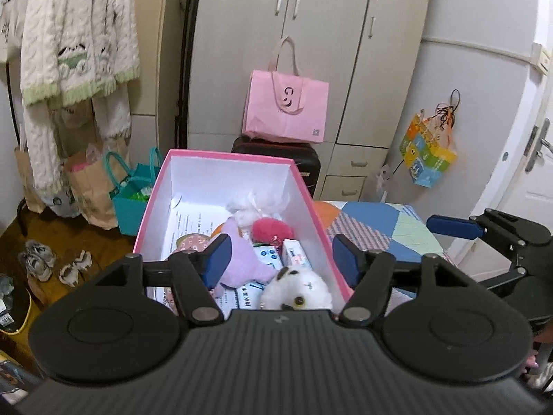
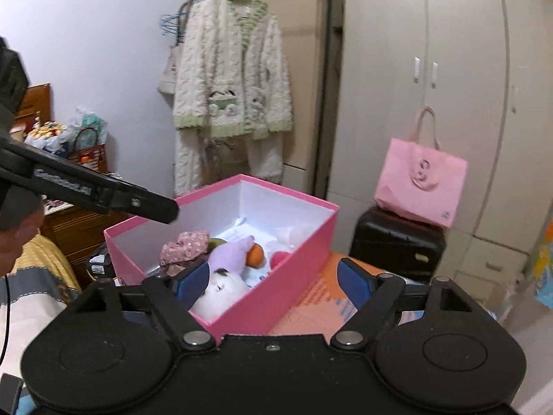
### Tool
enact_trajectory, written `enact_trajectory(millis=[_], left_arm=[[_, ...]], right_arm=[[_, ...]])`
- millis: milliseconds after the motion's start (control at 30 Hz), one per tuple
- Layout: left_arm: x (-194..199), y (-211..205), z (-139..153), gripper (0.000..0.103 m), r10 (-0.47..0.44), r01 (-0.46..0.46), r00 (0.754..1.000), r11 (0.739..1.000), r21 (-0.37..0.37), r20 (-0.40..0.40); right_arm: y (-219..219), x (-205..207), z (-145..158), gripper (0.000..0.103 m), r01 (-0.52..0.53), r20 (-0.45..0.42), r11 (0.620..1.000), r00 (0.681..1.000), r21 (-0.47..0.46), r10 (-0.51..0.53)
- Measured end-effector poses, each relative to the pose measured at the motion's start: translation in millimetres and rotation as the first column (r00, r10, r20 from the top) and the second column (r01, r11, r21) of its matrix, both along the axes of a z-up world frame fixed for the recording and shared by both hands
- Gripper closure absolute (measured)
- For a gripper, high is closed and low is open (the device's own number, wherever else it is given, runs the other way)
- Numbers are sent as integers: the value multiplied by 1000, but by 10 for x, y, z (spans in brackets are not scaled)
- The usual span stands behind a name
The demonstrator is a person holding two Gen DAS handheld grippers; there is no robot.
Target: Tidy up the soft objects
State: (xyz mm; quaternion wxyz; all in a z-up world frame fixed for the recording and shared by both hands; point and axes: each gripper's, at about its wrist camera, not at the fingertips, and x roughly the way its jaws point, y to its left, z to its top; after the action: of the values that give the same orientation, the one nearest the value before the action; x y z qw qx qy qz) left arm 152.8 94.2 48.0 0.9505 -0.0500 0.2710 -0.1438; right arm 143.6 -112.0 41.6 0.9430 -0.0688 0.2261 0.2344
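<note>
A pink box with a white inside stands on a patchwork bed cover. In it lie a white plush toy, a purple plush, a red pompom, white fluff and small packets. My left gripper hovers open over the box's near end; its pads touch nothing. In the right wrist view my right gripper is open at the box's near corner, with the white plush, purple plush, an orange ball and a floral cloth beyond. It grips nothing.
A pink tote bag sits on a black suitcase before a grey wardrobe. White fleece clothes hang at the left. Paper bags, a teal bag and shoes stand on the floor. A door is at the right.
</note>
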Motion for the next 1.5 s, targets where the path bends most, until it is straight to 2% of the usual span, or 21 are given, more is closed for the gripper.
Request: enact_trajectory(millis=[133, 233, 300, 400, 500, 633, 733, 933, 1033, 1167, 1233, 1367, 1500], left_arm=[[-140, -127, 21, 33, -12, 12, 1000, 1000, 21, 6], [-231, -198, 18, 24, -26, 26, 1000, 999, 29, 14], [-284, -231, 12, 11, -33, 32, 999, 999, 25, 24], [-343, -273, -19, 2, -36, 36, 999, 999, 21, 21], [-346, -314, -61, 1, -23, 22, 1000, 999, 30, 3], [-338, -408, -131, 1, 36, -33, 999, 995, 92, -35], [-381, -464, -211, 1, 17, -10, 999, 989, 148, -44], [-636, -503, -284, 1, 79, -88, 995, 977, 196, 53], [-711, -528, -297, 1, 91, -106, 992, 976, 191, 84], [-743, -548, -351, 1, 105, -120, 991, 976, 179, 87], [-767, -548, -393, 1, 129, -143, 988, 974, 173, 91], [-806, -540, -432, 1, 120, -134, 988, 978, 158, 97], [-858, -555, -441, 1, 107, -123, 988, 980, 158, 109]], right_arm=[[-137, -77, 30, 10, 79, -45, 997, 996, 22, -78], [-254, -152, 41, 7, 145, -63, 989, 988, 21, -143], [-294, -194, 50, 0, 185, -80, 983, 980, 14, -183], [-316, -226, 77, 0, 210, -151, 978, 966, -6, -209], [-321, -305, 96, 0, 182, -183, 983, 966, -19, -182], [-371, -438, 89, 0, 209, -162, 978, 965, -1, -206], [-377, -523, 55, 0, 242, -139, 970, 960, -17, -242], [-456, -708, 10, 0, 330, -102, 944, 939, 8, -327], [-458, -799, -7, 0, 350, -73, 937, 935, 10, -348], [-412, -895, -47, 0, 347, -38, 937, 937, -23, -348], [-422, -937, -49, 0, 357, -36, 934, 934, -2, -357], [-443, -989, -48, 0, 370, -40, 929, 928, 12, -369], [-450, -1045, -59, 0, 407, -9, 913, 913, 7, -407]])
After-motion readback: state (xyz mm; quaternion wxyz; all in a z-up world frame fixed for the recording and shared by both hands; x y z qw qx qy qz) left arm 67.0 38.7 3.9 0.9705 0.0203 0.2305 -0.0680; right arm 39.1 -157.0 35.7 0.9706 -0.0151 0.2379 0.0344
